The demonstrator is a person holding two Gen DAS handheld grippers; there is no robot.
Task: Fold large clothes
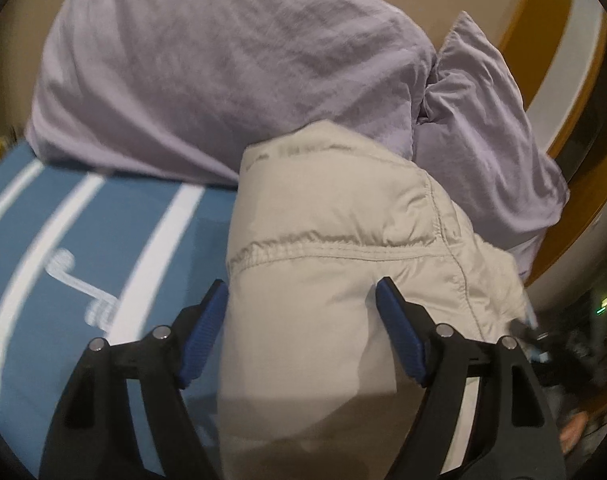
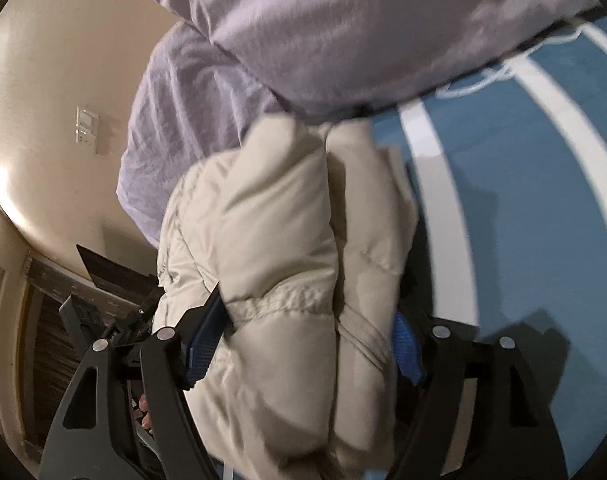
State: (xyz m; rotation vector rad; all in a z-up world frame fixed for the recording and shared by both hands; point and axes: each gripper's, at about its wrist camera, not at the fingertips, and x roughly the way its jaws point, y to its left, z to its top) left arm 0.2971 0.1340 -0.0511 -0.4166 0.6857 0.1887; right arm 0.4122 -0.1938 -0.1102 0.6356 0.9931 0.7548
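We are working over the bed (image 1: 83, 240), whose blue cover with broad white stripes is lying smooth and flat beneath everything else. At its head two lilac pillows (image 1: 223, 60) are resting, soft and finely wrinkled, the bigger one plump and rounded, the smaller one leaning just beside it against the beige wall (image 2: 55, 60). In front of them we are holding the task's garment, a cream padded jacket (image 1: 323, 260): it is looking puffy and quilted, with gathered stitched seams running across it, and it is already bunched into a thick folded bundle, near the pillows; whether it is resting on the cover or hanging above it we cannot tell. The left tongs (image 1: 303, 320) are clamping the jacket, their ribbed blue pads (image 1: 205, 336) pressing into the padding on both sides. The right tongs (image 2: 307, 332) are likewise clamping the same bundle from another side, the fabric bulging out between the pads. We are judging that the folding itself is largely done and that we are carrying or settling the bundle. The next move is probably calling for lowering it flat onto the cover and easing both pairs of tongs apart slowly, since such springy filling is likely to puff open once the pressure is leaving it.
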